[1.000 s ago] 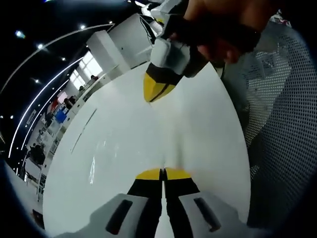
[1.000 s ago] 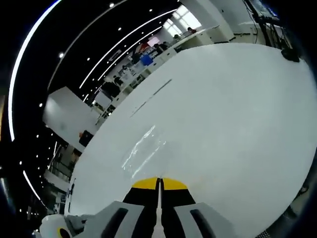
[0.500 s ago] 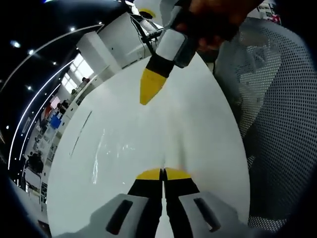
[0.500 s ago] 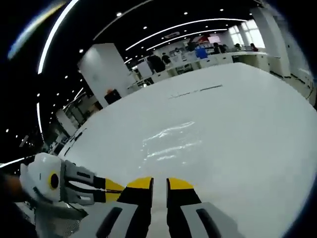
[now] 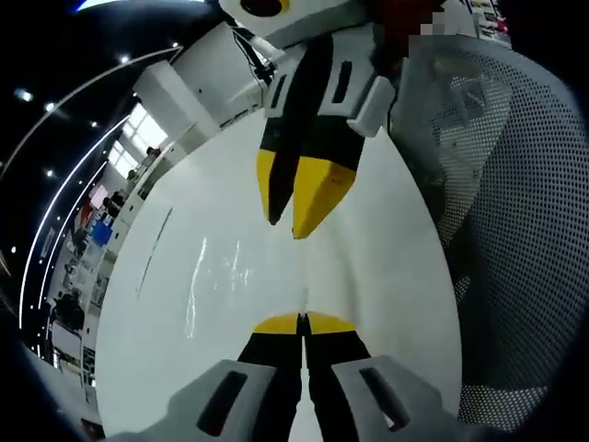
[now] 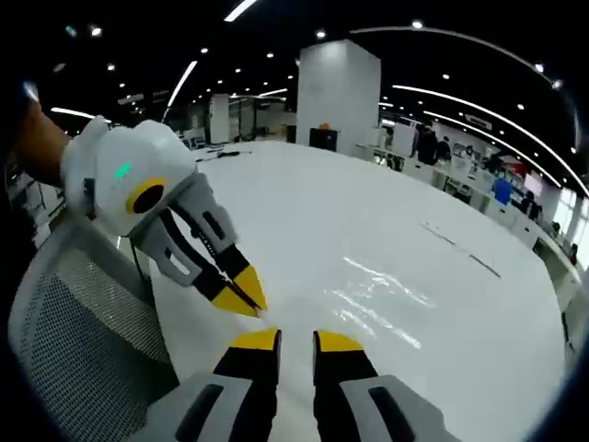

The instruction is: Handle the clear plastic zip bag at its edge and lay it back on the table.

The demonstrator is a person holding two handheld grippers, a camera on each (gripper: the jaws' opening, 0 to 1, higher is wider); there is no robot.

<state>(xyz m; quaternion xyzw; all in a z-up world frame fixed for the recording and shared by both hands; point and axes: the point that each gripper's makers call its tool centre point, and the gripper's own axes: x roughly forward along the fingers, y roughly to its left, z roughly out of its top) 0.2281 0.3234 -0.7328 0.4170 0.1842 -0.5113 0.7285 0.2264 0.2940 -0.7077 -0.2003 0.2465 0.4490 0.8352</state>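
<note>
A clear zip bag lies flat on the white table.

One clear zip bag lies flat on one white desk. Two pairs of tongs are over it: the left tongs and the right tongs. One mesh chair stands at 3 o'clock in the left gripper view.
</note>
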